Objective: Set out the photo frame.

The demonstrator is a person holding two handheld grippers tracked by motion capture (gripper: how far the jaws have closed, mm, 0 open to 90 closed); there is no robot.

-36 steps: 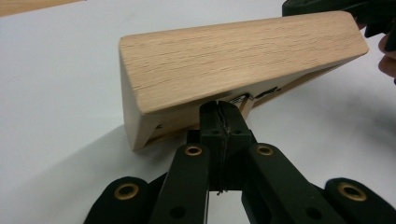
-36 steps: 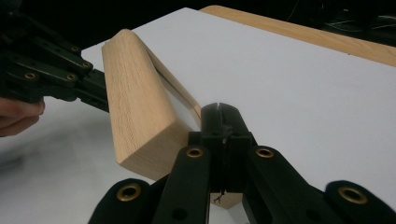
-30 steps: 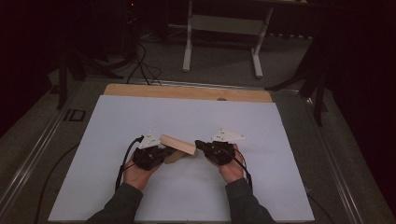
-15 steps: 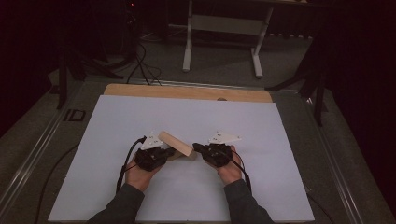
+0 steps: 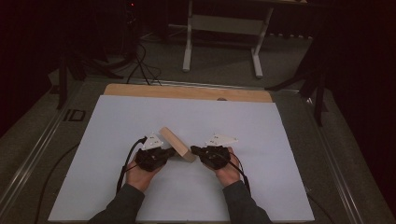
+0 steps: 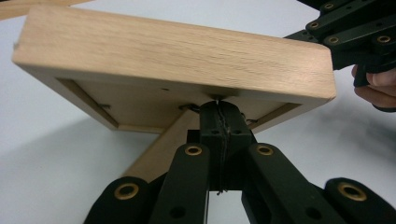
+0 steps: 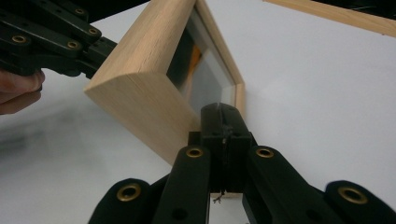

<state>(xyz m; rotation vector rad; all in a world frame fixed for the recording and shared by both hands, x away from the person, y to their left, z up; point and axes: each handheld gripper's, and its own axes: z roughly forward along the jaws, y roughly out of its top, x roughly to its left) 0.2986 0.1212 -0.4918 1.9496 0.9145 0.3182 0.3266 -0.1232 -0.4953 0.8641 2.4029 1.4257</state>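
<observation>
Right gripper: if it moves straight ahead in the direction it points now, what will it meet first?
Most likely the wooden picture frame. The right gripper, jaws shut, points at the frame's near corner and seems already against it, though contact is hard to confirm.

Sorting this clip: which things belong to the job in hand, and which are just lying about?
In the job:
- wooden picture frame
- left tool, shut
- right tool, shut

Lying about:
- white sheet
- wooden board
- white stand

dim surroundings, soft shadows, blurred foreground
</observation>
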